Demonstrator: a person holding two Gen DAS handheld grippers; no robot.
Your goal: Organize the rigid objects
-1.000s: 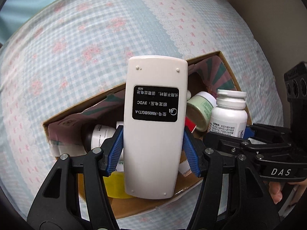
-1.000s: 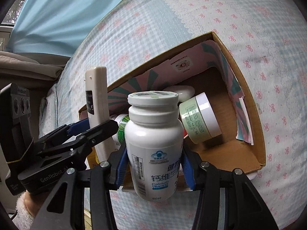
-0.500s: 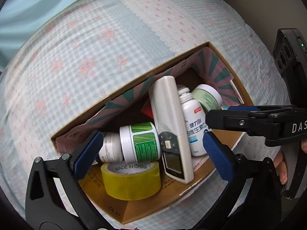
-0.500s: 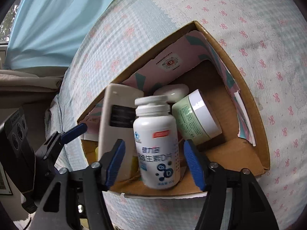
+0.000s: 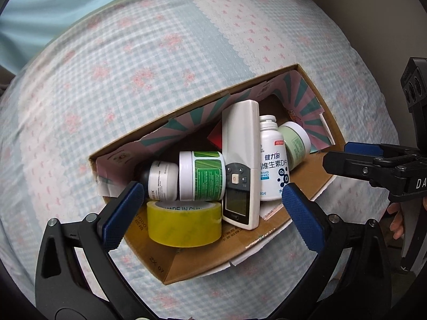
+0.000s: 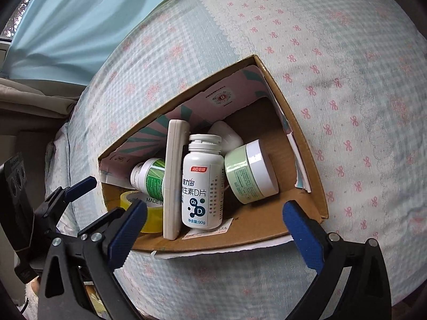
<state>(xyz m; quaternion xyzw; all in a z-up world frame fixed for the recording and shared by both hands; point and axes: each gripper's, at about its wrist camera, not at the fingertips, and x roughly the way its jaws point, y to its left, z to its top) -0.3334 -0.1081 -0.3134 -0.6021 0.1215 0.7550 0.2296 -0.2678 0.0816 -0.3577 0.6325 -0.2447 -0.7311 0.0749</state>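
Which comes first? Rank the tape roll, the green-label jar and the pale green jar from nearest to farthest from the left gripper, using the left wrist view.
From the left gripper:
1. Tape roll: at the box's near edge, just beyond the fingertips.
2. Green-label jar: lying right behind the tape, left of the remote.
3. Pale green jar: deep in the far right corner.

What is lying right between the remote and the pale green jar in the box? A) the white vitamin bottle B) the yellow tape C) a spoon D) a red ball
A: the white vitamin bottle lies in the cardboard box with the remote on one side and the pale green jar on the other.
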